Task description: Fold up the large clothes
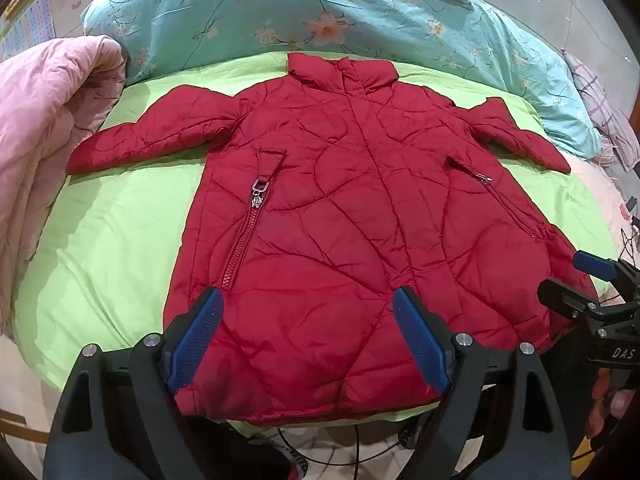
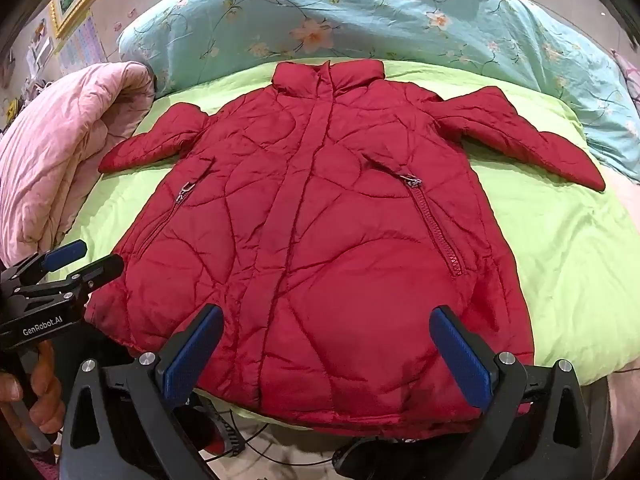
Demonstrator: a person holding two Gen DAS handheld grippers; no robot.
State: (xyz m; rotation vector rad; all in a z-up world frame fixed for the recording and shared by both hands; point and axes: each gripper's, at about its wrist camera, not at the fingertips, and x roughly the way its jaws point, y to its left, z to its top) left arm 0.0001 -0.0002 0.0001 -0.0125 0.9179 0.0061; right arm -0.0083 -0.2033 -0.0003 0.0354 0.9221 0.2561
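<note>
A red quilted jacket (image 1: 332,216) (image 2: 320,220) lies flat and front-up on a lime green sheet (image 1: 120,232) (image 2: 560,248), collar at the far side, both sleeves spread sideways, hem at the near edge. My left gripper (image 1: 306,300) hovers open above the hem's left half, blue pads wide apart, nothing between them. My right gripper (image 2: 326,318) hovers open above the hem's right half, also holding nothing. Each gripper shows in the other's view: the right gripper (image 1: 576,280) at the jacket's right hem corner, the left gripper (image 2: 88,260) at its left hem corner.
A pink quilt (image 1: 48,120) (image 2: 60,140) is bunched at the left of the bed. A turquoise floral duvet (image 1: 320,12) (image 2: 360,16) lies behind the collar. Black cables run over the floor (image 1: 340,452) below the bed's near edge. A hand (image 2: 40,384) grips the left gripper's handle.
</note>
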